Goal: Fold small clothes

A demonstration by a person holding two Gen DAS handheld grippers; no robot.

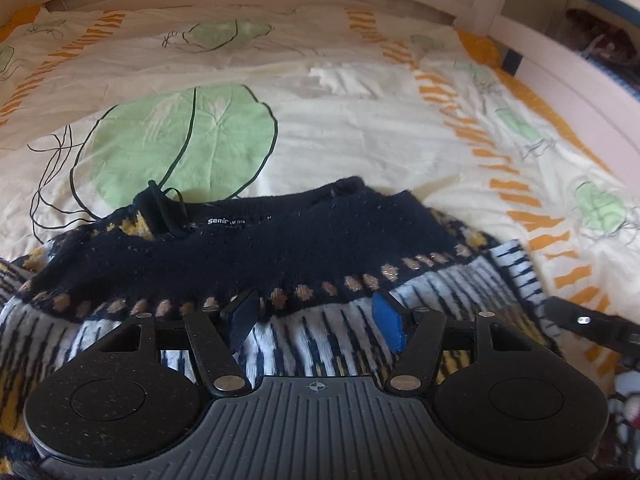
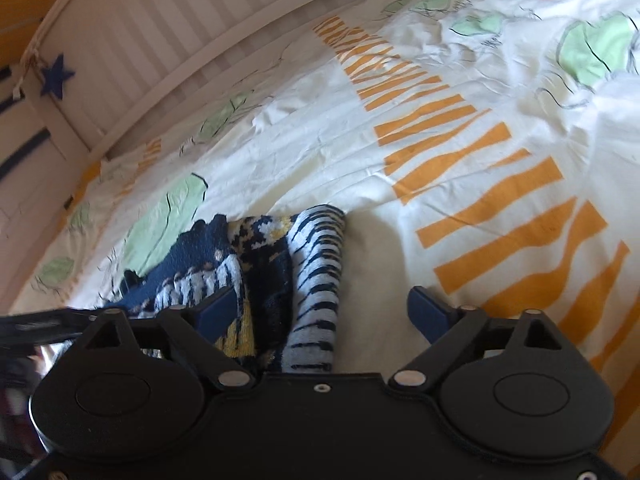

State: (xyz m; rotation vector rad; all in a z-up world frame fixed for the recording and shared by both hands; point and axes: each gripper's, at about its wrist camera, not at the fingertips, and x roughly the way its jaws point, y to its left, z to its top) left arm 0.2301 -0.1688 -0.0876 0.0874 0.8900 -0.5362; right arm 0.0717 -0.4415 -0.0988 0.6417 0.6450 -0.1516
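- Knitted sweater (image 1: 280, 248): navy yoke with a row of tan dots, white-and-navy striped body and yellow patches. It lies on the bed cover, just ahead of both grippers. A white brand label shows inside the collar; only its first word can be read, the smaller print beside it is too fine.
- Sweater, lower part: cut off by the bottom and left edges of the left wrist view and covered by the gripper body, so its full outline cannot be told.
- Sweater in the right wrist view (image 2: 276, 264): bunched into upright folds, with a striped sleeve or edge on the right side; which part this is cannot be told.
- Left gripper (image 1: 316, 320): jaws partly apart, blue pads low over the striped knit. Whether the pads touch the cloth is hard to tell; nothing is pinched between them.
- Right gripper (image 2: 324, 312): jaws wide apart. The left finger lies against the folded knit, the right finger over bare cover. No cloth is clamped.
- Bed cover (image 1: 360, 128): cream with green leaf shapes and orange bars, creased.
- Headboard (image 2: 160, 28): white slats, a blue star (image 2: 57, 76) hanging at its left end.
- Right edge of the left wrist view: dark shapes, blurred and unreadable.
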